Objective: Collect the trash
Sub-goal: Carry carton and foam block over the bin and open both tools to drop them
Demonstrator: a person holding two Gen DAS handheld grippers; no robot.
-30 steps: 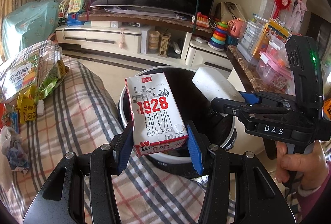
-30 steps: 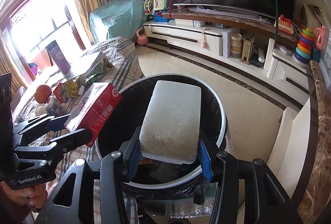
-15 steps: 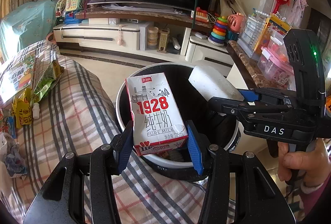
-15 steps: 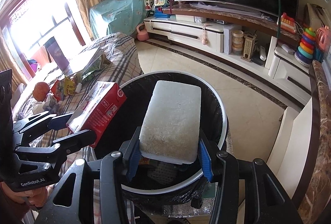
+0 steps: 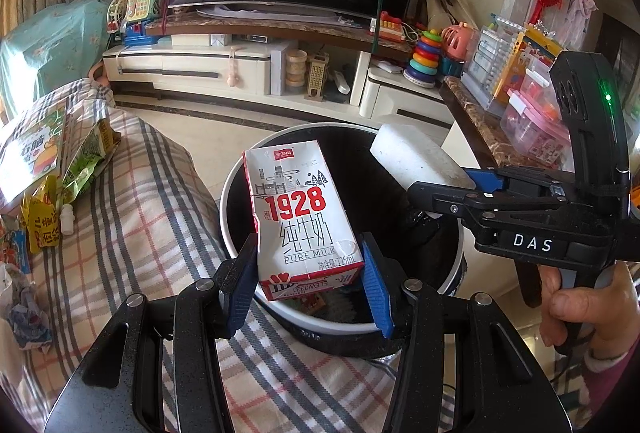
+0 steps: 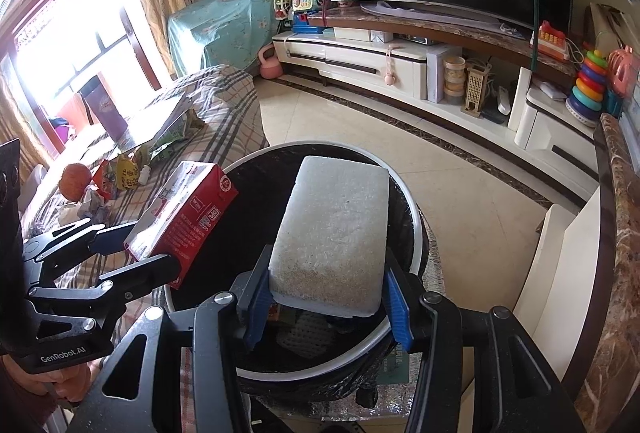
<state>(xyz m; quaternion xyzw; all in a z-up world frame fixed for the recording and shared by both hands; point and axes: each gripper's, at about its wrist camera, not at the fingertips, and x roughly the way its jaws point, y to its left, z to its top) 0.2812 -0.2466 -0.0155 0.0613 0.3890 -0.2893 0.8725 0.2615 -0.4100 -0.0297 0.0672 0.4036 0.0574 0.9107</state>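
My left gripper (image 5: 308, 285) is shut on a small red and white milk carton (image 5: 300, 217) printed "1928", held over the near left rim of the round white-rimmed bin (image 5: 240, 173) lined with a black bag. My right gripper (image 6: 326, 301) is shut on a white foam block (image 6: 336, 233), held over the bin's (image 6: 414, 217) open mouth. In the left wrist view the foam block (image 5: 416, 161) and the right gripper (image 5: 460, 183) come in from the right. In the right wrist view the carton (image 6: 188, 221) and the left gripper (image 6: 132, 247) come in from the left. Some trash lies in the bin's bottom.
A sofa with a plaid cover (image 5: 132, 217) lies left of the bin, with snack wrappers (image 5: 44, 225), a green bag (image 5: 84, 161) and crumpled paper (image 5: 24, 313) on it. A TV stand (image 5: 240, 65) with toys runs along the far wall. A marble-topped counter (image 6: 616, 233) borders the right.
Both grippers have shifted slightly so the bin sits more squarely beneath the carton and the foam block. Both grips are unchanged.
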